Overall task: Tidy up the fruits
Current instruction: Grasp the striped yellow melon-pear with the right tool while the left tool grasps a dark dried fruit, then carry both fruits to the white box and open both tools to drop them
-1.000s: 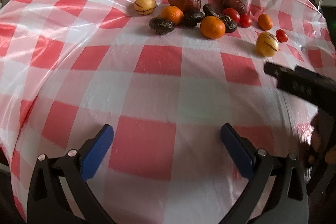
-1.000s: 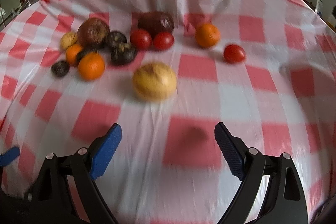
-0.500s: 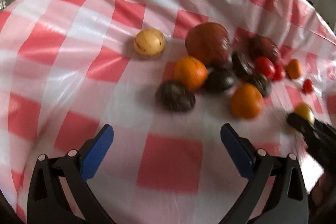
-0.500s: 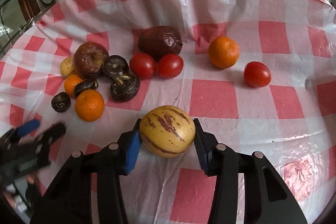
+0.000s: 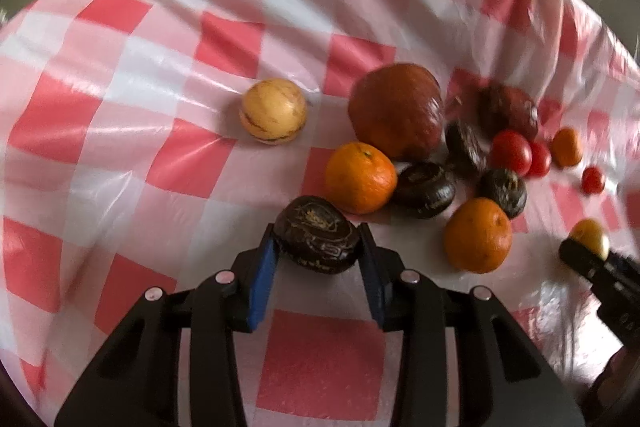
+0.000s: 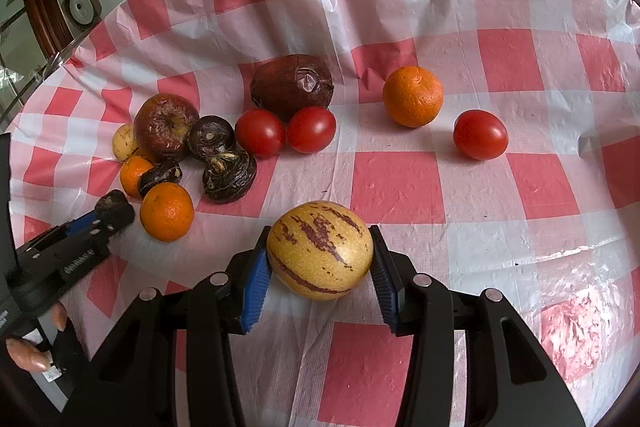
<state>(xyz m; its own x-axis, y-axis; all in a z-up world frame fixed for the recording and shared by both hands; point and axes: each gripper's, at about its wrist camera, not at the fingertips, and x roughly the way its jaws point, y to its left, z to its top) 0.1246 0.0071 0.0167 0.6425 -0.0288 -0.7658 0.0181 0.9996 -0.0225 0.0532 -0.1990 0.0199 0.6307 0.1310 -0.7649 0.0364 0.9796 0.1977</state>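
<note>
My left gripper (image 5: 316,263) is shut on a dark wrinkled fruit (image 5: 318,241) resting on the checked cloth; it also shows in the right wrist view (image 6: 114,205). My right gripper (image 6: 318,263) is shut on a yellow striped melon (image 6: 320,249), seen small in the left wrist view (image 5: 590,233). Another yellow melon (image 5: 274,111) lies apart at the left. A brown apple (image 5: 396,111), oranges (image 5: 360,177) (image 5: 476,235), dark fruits (image 5: 424,183) and red tomatoes (image 6: 260,133) (image 6: 311,129) cluster together.
A lone orange (image 6: 413,95) and a tomato (image 6: 480,134) lie to the right. A large dark red fruit (image 6: 292,85) sits behind the tomatoes. The red and white cloth (image 6: 400,187) drapes over the round table's edge.
My left gripper moved in and closed on the dark fruit. My right gripper stays closed on the striped melon, which it grasped within the last second.
</note>
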